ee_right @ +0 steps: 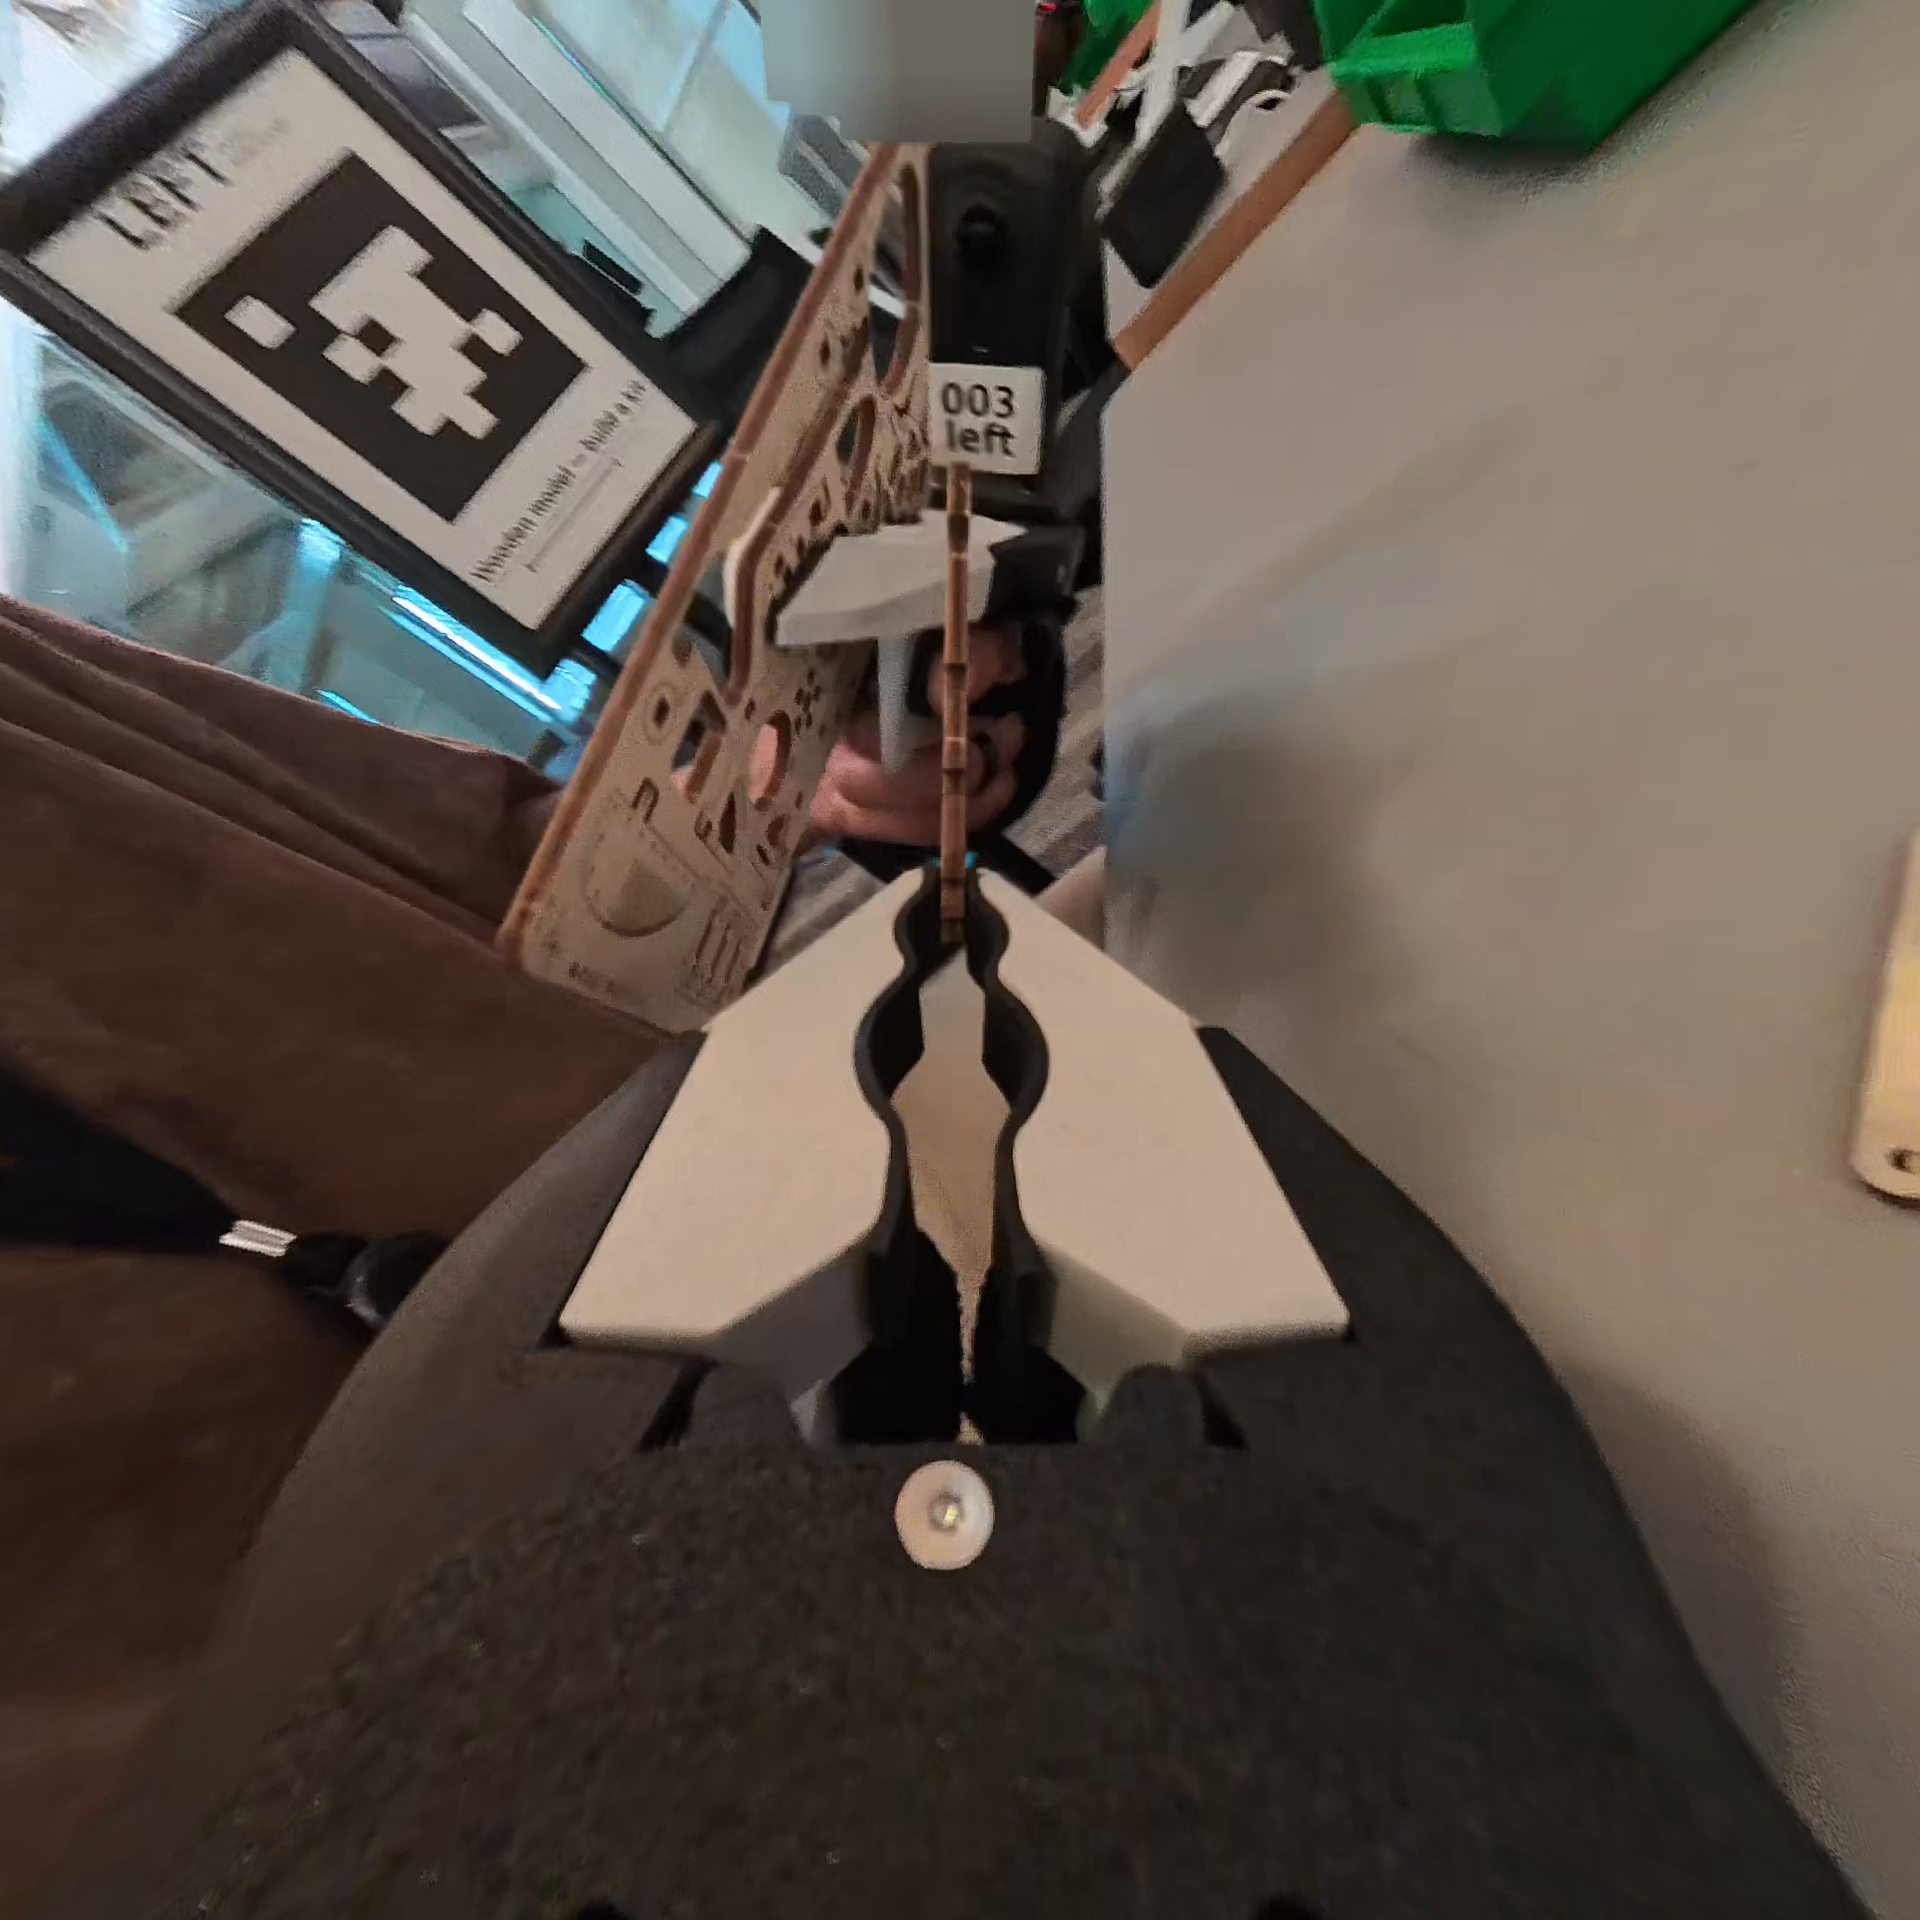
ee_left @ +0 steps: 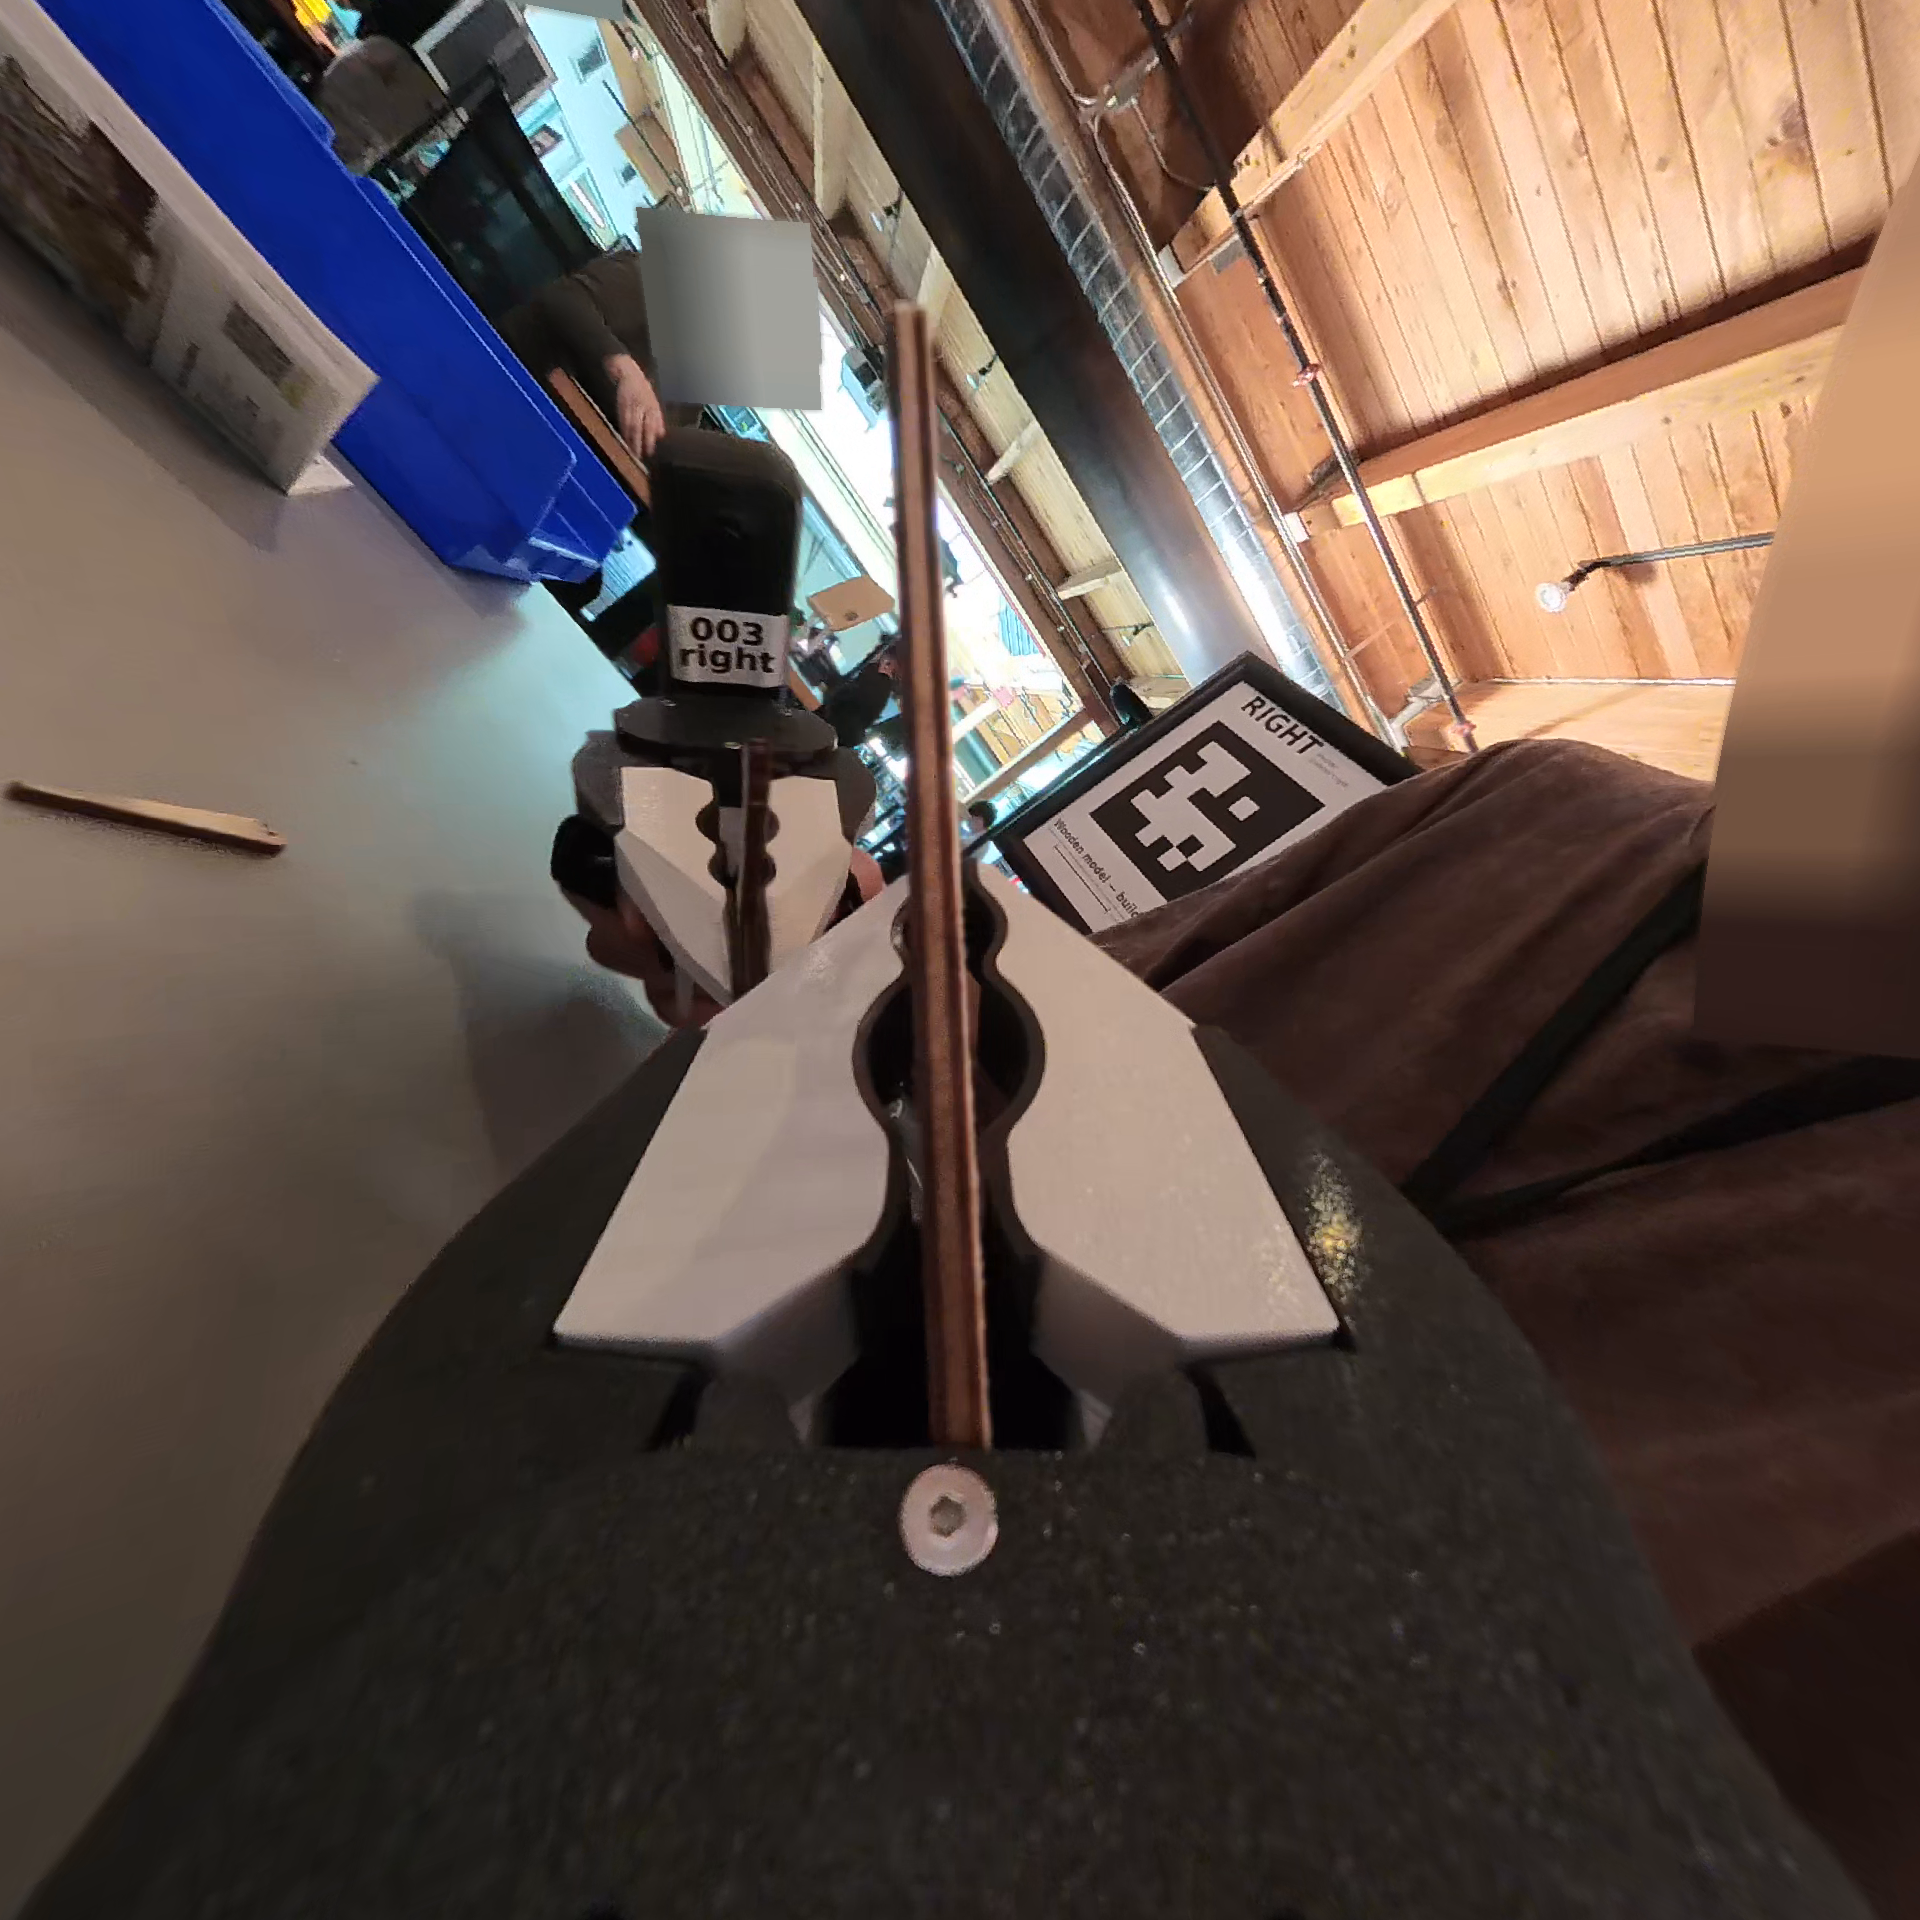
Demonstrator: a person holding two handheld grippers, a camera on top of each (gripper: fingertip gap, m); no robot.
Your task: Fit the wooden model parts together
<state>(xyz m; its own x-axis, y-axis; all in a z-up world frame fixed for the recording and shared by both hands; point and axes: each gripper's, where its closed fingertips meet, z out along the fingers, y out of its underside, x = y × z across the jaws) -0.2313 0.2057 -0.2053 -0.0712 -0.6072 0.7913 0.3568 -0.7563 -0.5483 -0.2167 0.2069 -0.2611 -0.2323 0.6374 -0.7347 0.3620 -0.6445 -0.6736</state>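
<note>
Left wrist view shows our left gripper (ee_left: 940, 935) with its jaws clamped on the thin laser-cut plywood sheet (ee_left: 928, 727), seen edge-on. Beyond it, our right gripper (ee_left: 750, 914) faces us, jaws pinching a small slim wooden strip (ee_left: 752, 831) by its end. We judge both pieces light, stiff along the grain and quick to snap at the cut-outs, so we grip near solid edges. Farther left, a loose wooden stick (ee_left: 145, 818) lies on the pale grey counter (ee_left: 260, 1039).

Plank ceiling (ee_left: 1507, 260) with beams and a dark duct (ee_left: 1039, 312) (bright windows (ee_left: 582, 62) beyond), grey table (ee_left: 260, 935).
</note>
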